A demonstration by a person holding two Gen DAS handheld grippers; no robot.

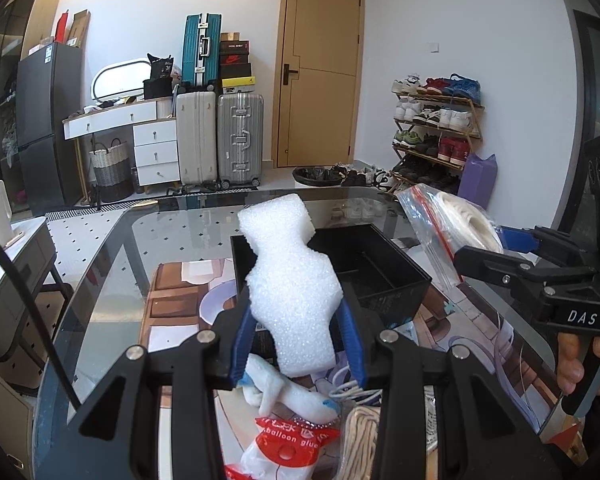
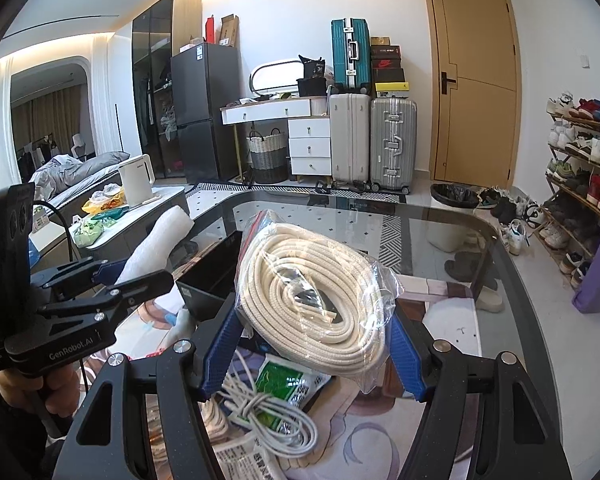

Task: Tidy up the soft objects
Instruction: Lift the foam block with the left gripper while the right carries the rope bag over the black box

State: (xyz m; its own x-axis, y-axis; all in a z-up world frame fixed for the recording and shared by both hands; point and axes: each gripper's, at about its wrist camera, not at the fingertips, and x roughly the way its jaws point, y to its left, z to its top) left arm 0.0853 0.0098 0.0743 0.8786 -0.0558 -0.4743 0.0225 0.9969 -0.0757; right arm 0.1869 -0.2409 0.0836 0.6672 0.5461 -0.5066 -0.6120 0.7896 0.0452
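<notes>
A glass-topped table (image 2: 440,216) with rounded corners is seen. On it are placed a black open box (image 1: 380,276), a white cable bundle (image 2: 268,408), a green-printed packet (image 2: 296,384) and a red-labelled bag (image 1: 288,448), near.

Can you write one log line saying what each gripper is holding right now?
left gripper: shut on foam piece | right gripper: shut on bagged rope coil | black box: ahead, open
</notes>
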